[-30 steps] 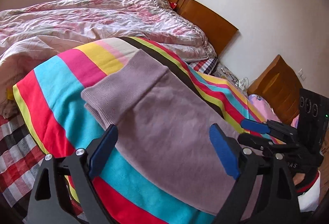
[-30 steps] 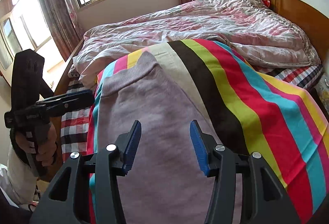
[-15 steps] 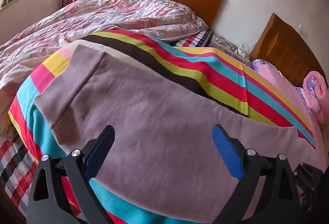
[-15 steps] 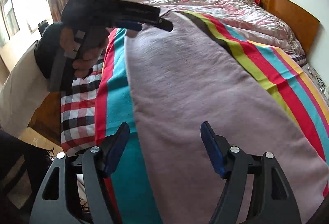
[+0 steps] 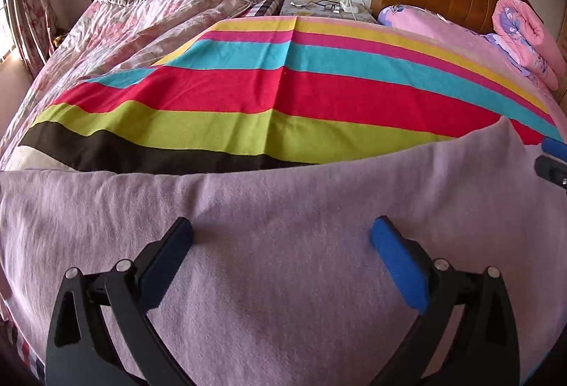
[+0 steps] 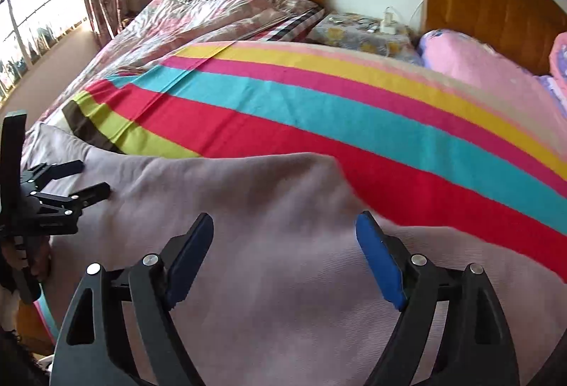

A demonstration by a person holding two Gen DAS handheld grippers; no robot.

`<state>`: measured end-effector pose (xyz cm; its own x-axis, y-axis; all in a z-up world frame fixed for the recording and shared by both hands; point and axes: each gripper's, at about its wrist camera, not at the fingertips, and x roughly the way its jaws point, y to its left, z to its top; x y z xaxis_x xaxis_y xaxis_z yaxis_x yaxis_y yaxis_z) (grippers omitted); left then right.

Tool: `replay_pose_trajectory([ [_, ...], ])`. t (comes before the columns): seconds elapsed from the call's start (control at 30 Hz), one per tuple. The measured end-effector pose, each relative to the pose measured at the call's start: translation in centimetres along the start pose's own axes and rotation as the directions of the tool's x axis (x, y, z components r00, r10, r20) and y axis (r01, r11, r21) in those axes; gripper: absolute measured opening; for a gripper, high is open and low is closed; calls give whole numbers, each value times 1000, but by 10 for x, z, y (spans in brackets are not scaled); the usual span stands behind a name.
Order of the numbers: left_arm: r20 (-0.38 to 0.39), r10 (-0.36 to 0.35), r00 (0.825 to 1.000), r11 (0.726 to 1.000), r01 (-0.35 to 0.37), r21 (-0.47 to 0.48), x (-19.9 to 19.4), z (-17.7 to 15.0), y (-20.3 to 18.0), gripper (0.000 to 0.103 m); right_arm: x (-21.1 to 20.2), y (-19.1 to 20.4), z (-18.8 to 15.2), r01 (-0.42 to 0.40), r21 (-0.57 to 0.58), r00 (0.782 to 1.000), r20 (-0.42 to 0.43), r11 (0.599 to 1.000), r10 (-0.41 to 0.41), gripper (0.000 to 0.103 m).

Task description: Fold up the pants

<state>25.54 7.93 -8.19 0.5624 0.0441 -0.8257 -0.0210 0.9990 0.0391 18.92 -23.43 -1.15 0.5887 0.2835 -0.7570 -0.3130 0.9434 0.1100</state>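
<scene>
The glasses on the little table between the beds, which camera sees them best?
The left wrist view. There the glasses show as dark frames beside the white charger. In the right wrist view that table is blurrier and I cannot pick out the glasses.

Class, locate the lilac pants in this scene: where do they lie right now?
The lilac pants fill the lower half of both wrist views, spread flat along the near edge of the striped blanket, under both open grippers, with the wooden headboards beyond.
</scene>
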Motion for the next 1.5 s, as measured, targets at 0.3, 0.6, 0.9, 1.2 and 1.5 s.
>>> replay_pose_trajectory([
  [0.3,119,-260,958,950,231,211,-35,31,-127,101,-73,-76,-55,128,81,989,63,988,-133,87],
  [0.6,20,-268,963,929,253,268,29,45,-206,101,-70,-148,-114,240,102,971,-36,965,-237,88],
  [0.9,15,-232,973,940,220,259,35,44,-206,102,-83,-159,-125,144,165,988,33,976,-151,88],
  [1.2,38,-228,973,953,215,214,31,44,-200,101,-98,-171,-129,91,257,993,55,962,-108,88],
  [1.5,130,-172,976,969,144,199,14,63,-212,101,-95,-137,-64,145,102,986,65,984,-152,89],
])
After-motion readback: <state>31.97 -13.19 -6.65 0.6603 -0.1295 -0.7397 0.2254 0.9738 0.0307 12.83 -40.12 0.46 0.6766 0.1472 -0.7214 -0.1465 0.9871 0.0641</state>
